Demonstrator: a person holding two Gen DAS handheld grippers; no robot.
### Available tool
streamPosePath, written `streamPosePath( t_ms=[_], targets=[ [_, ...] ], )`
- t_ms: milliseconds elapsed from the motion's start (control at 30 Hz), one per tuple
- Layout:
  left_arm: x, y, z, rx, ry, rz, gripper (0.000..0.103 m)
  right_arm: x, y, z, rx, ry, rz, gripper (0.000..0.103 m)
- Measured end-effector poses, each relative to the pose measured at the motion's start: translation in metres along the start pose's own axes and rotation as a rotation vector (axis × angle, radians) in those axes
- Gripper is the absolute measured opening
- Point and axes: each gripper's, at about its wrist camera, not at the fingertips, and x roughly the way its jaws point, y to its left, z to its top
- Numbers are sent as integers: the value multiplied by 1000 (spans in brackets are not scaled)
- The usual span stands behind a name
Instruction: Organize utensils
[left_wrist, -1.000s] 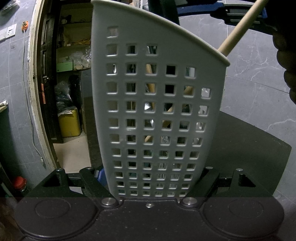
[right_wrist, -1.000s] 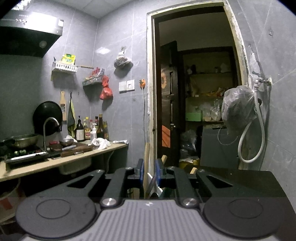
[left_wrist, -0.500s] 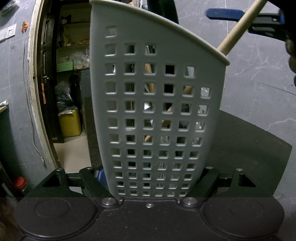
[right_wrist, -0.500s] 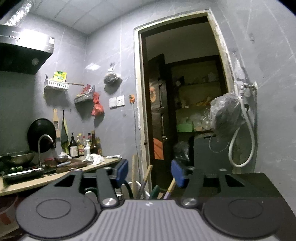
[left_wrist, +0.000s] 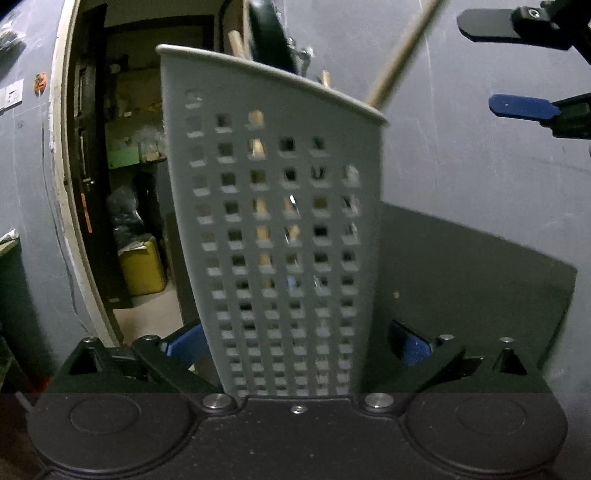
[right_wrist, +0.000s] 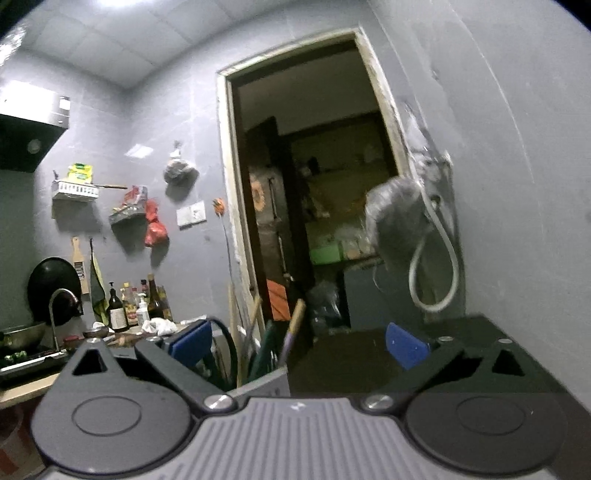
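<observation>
Holder: grey perforated plastic utensil holder (left_wrist: 288, 236) stood upright dead centre in the left wrist view, on the dark counter (left_wrist: 480, 280). Left tongs (left_wrist: 295, 343) had just been opening; blue pads sat at about 8 and 4 o'clock of the holder's base, spread wide, holder between them but clear gap on both sides, nothing gripped. Inside the holder: several wooden handles, partly seen through the square holes, one long pale wooden stick (left_wrist: 399, 59) leaning out of the rim toward 1 o'clock, a dark round utensil (left_wrist: 269, 37) sticking up at 12 o'clock.

Right tongs (right_wrist: 299, 343) had also just been opening; pads wide apart and empty. In the left view they showed at 2 o'clock, near the wooden stick's upper part but apart from it. In the right wrist view the holder's rim (right_wrist: 266, 384) sat low between the pads, closer to the left one, with handles rising from it, frame blurred. Open doorway (right_wrist: 314, 184) behind at 12 o'clock; kitchen worktop with bottles (right_wrist: 129, 306) at 9 o'clock.
</observation>
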Motion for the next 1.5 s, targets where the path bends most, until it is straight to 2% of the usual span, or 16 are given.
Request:
streamPosePath(
  t_ms=[167,333,467,600,800,933,1133,1500],
  targets=[
    [-26,-3,-5,38,-2,11,102,-19,-5,-13,17,49,-34,103],
    [-62,5,-7,36,-26,8,102,-33,0,-24,3,148,-79,103],
    [-89,18,-8,1,-8,22,102,-46,13,-36,-28,227,-107,103],
    [-112,30,-3,-62,44,86,102,-58,35,-45,-61,285,-128,103],
    [-149,38,3,-99,18,177,102,-77,73,-52,-140,301,-94,103],
    [-161,32,3,-90,0,200,102,-85,85,-50,-147,291,-105,103],
    [-165,30,0,-99,4,209,102,-82,77,-47,-116,306,-157,103],
    [-167,26,-2,-91,9,207,102,-83,64,-50,-80,327,-169,103]
  ],
)
